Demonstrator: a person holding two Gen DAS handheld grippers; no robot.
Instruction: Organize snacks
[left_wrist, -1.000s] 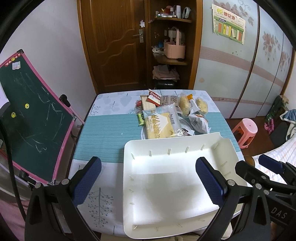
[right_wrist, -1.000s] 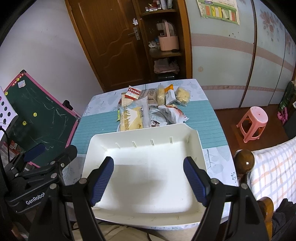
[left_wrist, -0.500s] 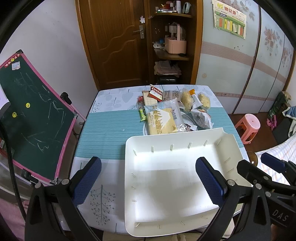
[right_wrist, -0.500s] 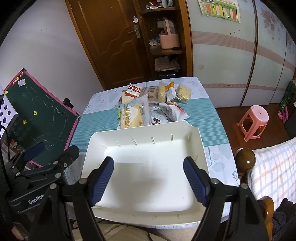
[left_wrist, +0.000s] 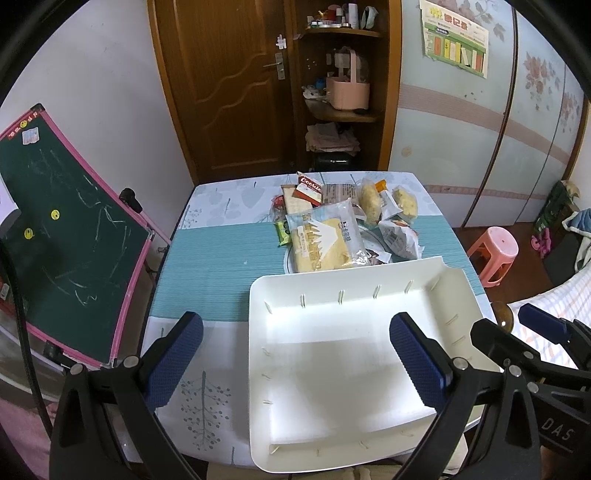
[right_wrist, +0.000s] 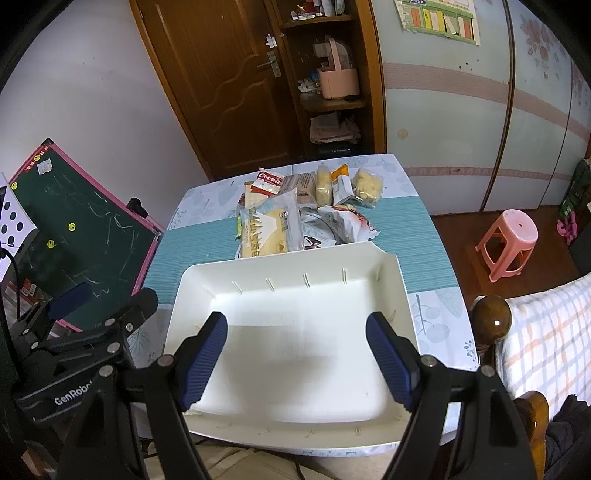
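A pile of snack packets lies at the table's far middle: a large pale-blue bread packet (left_wrist: 323, 238) (right_wrist: 269, 230), a red-and-white Cookie pack (left_wrist: 308, 189) (right_wrist: 267, 182), yellow cake packets (left_wrist: 370, 201) (right_wrist: 365, 186) and a crumpled white wrapper (left_wrist: 399, 238) (right_wrist: 345, 221). An empty white tray (left_wrist: 458, 291) (right_wrist: 391, 273) sits near the front edge, just in front of the pile. My left gripper (left_wrist: 295, 360) is open and empty above the tray's left side. My right gripper (right_wrist: 297, 360) is open and empty above the tray.
The table (left_wrist: 210, 266) has a teal striped runner. A green chalkboard with a pink frame (left_wrist: 66, 236) leans at the left. A pink stool (left_wrist: 493, 254) stands on the floor at the right. A checked bed with a wooden post (right_wrist: 493, 321) is at the near right.
Both grippers have risen and drawn back a little, so the snack pile and tray look slightly farther. Nothing on the table has moved.
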